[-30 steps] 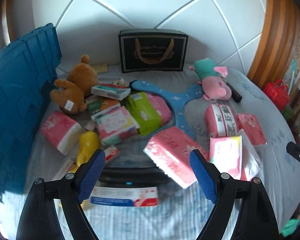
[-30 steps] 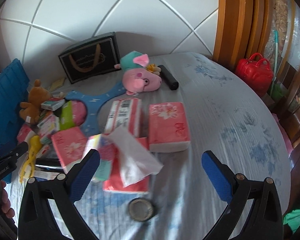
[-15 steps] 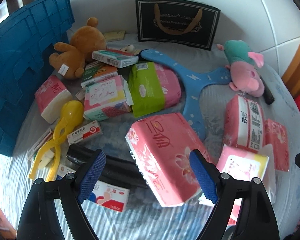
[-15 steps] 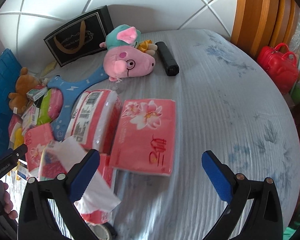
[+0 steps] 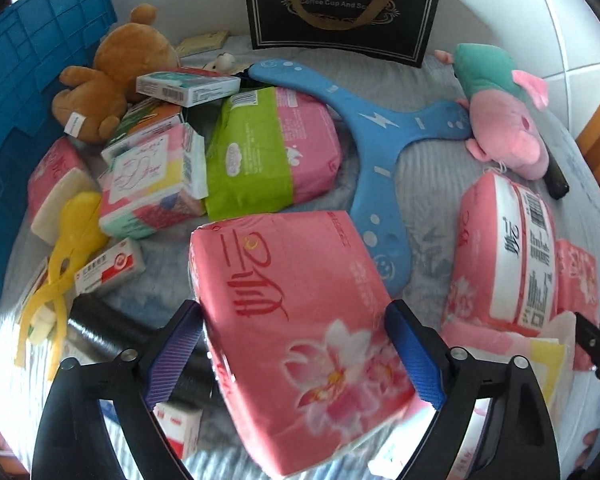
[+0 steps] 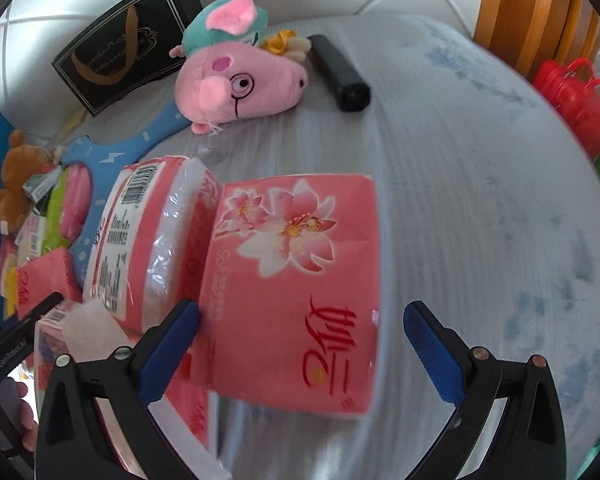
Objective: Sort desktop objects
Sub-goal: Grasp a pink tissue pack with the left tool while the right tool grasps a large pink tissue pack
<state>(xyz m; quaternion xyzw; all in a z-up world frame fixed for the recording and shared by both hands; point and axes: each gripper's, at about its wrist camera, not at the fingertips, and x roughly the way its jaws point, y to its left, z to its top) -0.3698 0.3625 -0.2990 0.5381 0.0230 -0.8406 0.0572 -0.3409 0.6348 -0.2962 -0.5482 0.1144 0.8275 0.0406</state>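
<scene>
Both grippers stand wide. My left gripper (image 5: 296, 344) has its blue pads on either side of a pink tissue pack (image 5: 296, 320) with a flower print, the pads at or just beside its edges; I cannot tell whether they touch it. That pack lies tilted on the desk (image 6: 480, 200), over a black roll (image 5: 112, 332) and small medicine boxes (image 5: 112, 268). My right gripper (image 6: 302, 344) is spread around a second pink tissue pack (image 6: 300, 280), which lies flat; its left pad sits at the pack's edge, its right pad well clear of it. Just left of this pack, touching it, lies a wrapped multi-pack of tissues (image 6: 148, 240) with a barcode label. Beyond these, a blue boomerang-shaped toy (image 5: 376, 152) lies across the middle of the desk, a green-and-pink pack (image 5: 268, 148) beside it. A pink pig plush (image 6: 236, 76) with a teal hat lies farther back, a black cylinder (image 6: 340, 72) just beside it. A brown teddy bear (image 5: 112, 72) sits near the blue crate (image 5: 32, 92) on the left, and a black gift bag (image 5: 340, 8) stands against the wall
</scene>
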